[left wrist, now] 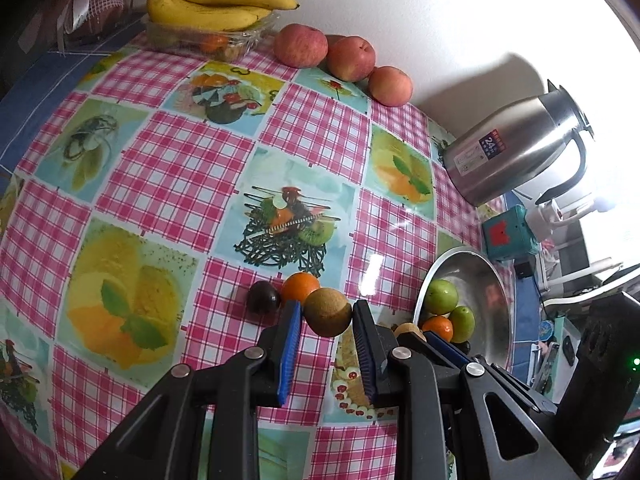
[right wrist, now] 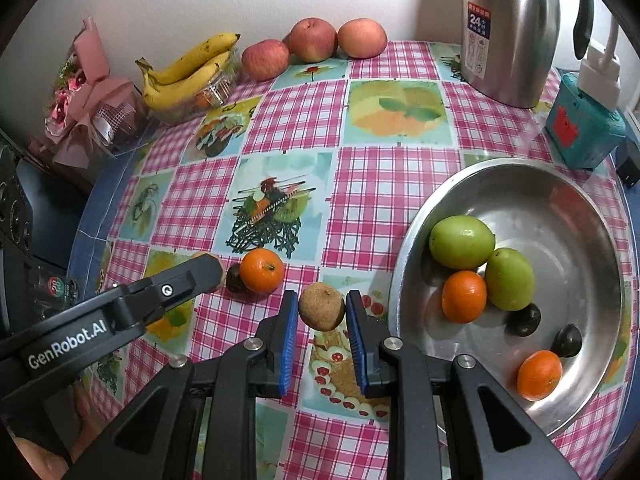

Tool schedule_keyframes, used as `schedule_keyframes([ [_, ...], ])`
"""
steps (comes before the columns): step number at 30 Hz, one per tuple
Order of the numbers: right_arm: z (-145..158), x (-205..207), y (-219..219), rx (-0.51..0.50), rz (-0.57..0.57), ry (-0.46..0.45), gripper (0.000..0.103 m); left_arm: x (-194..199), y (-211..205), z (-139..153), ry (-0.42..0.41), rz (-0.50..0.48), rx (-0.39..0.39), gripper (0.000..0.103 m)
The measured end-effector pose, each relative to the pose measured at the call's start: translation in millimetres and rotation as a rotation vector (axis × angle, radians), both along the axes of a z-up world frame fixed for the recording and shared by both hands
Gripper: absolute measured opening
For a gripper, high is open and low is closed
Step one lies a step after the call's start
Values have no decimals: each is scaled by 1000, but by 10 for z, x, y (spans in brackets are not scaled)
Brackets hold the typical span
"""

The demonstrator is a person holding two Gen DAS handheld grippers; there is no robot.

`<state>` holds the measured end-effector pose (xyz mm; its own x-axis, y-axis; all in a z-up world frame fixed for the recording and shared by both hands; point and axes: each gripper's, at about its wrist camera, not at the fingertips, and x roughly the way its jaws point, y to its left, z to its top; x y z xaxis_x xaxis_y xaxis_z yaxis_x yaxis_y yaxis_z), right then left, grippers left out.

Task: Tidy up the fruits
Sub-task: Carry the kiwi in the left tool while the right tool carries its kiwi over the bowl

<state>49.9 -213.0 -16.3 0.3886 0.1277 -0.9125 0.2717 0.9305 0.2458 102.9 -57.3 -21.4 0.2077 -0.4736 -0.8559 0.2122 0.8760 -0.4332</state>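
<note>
My left gripper (left wrist: pixel 327 307) is shut on a round brown fruit (left wrist: pixel 328 316), held just above the checked tablecloth (left wrist: pixel 180 168). Behind it on the cloth lie an orange (left wrist: pixel 300 285) and a dark purple fruit (left wrist: pixel 263 298). My right gripper (right wrist: pixel 322 300) is shut on a second brown fruit (right wrist: pixel 322 312), left of the steel bowl (right wrist: pixel 560 208). The bowl holds two green fruits (right wrist: pixel 462 242), two oranges (right wrist: pixel 464 296) and two dark fruits (right wrist: pixel 524 320). In the right wrist view the left gripper (right wrist: pixel 208 270) reaches in from the left and mostly hides its fruit.
Bananas (right wrist: pixel 188 72) lie on a clear plastic box at the back left, with three apples (right wrist: pixel 312 40) along the wall. A steel thermos jug (right wrist: pixel 508 32) and a teal box (right wrist: pixel 580 128) stand at the back right. A wrapped bouquet (right wrist: pixel 88 96) sits at the far left.
</note>
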Motion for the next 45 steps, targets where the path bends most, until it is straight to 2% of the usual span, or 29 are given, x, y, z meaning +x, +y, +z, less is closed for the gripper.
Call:
schedule_keyframes([
  [9, -20, -78, -156, 3, -45, 7, 25, -71, -141, 2, -8, -38, 9, 28],
  [18, 9, -363, -774, -77, -240, 38, 25, -252, -478, 6, -36, -136, 39, 28],
  [28, 24, -737, -1402, -122, -436, 50, 25, -596, -1059, 2, -103, -296, 82, 28],
  [36, -74, -800, -1542, -117, -468, 72, 25, -775, -1337, -131, -121, -385, 113, 28],
  [45, -128, -793, -1544, -108, -461, 78, 25, -810, -1435, -197, -141, -407, 120, 28],
])
